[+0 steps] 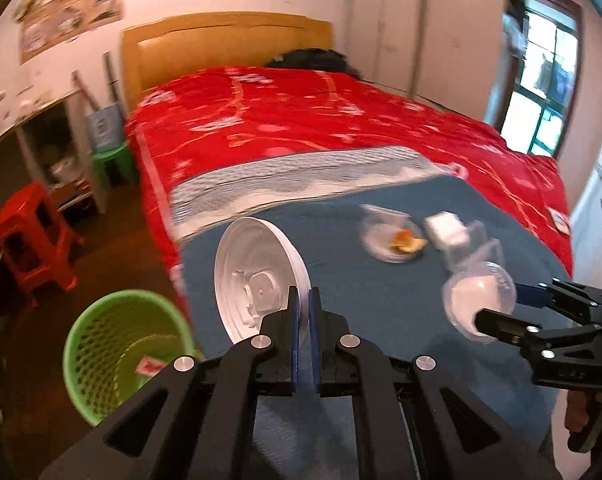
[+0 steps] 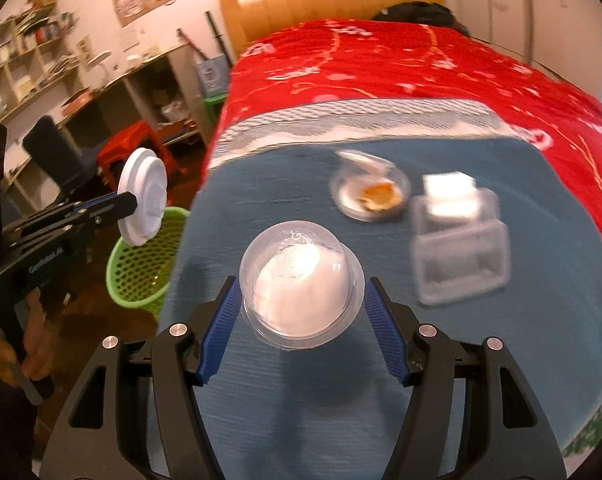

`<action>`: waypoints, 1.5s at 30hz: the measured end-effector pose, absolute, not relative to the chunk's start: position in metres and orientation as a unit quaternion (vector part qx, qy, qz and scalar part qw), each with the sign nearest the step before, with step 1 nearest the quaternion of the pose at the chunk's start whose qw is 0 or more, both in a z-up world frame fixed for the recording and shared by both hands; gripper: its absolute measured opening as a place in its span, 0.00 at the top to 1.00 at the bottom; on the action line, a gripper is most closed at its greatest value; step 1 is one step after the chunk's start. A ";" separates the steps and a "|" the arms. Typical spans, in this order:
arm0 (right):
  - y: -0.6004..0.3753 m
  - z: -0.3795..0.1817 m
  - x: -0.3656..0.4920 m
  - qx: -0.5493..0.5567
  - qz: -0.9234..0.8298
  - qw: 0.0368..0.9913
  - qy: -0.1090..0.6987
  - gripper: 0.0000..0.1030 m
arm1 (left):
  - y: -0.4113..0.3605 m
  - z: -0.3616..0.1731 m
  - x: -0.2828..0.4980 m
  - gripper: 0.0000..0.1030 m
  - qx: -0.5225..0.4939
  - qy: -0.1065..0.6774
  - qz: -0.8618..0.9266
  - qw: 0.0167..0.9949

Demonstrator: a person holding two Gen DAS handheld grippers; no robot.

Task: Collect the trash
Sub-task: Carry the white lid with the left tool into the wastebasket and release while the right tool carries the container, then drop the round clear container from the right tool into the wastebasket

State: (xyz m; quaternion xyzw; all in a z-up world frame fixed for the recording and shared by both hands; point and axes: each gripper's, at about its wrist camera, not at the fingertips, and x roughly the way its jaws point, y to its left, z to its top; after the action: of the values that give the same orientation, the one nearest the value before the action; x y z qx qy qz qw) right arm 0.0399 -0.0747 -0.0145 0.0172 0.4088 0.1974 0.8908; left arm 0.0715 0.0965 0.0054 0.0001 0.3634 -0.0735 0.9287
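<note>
Your left gripper [image 1: 304, 304] pinches a white round plastic lid [image 1: 257, 276] by its rim, above the green mesh wastebasket [image 1: 113, 344] at near left. Your right gripper [image 2: 301, 312] clamps a clear domed plastic cup [image 2: 301, 284] over the blue blanket [image 2: 381, 352]. Farther right lie a clear dish with orange scraps [image 2: 371, 196] and a clear rectangular box [image 2: 461, 248].

— Where's the basket [image 1: 127, 350]?
— On the floor, left of the bed [image 1: 381, 292].
— And on the bed?
— A dish [image 2: 371, 196] lies behind the domed cup [image 2: 301, 284]; a box [image 2: 461, 240] sits right of both.
</note>
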 end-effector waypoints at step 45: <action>0.165 -0.049 0.105 -0.069 0.358 0.820 0.441 0.39 | 0.316 -0.086 0.084 0.60 -0.153 0.436 0.152 0.874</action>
State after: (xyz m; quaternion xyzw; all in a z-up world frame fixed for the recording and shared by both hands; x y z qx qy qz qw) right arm 0.1055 0.1650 -0.0490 -0.0690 0.4411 0.3582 0.8200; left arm 0.0841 0.3158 -0.0859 -0.1534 0.4358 0.1521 0.8737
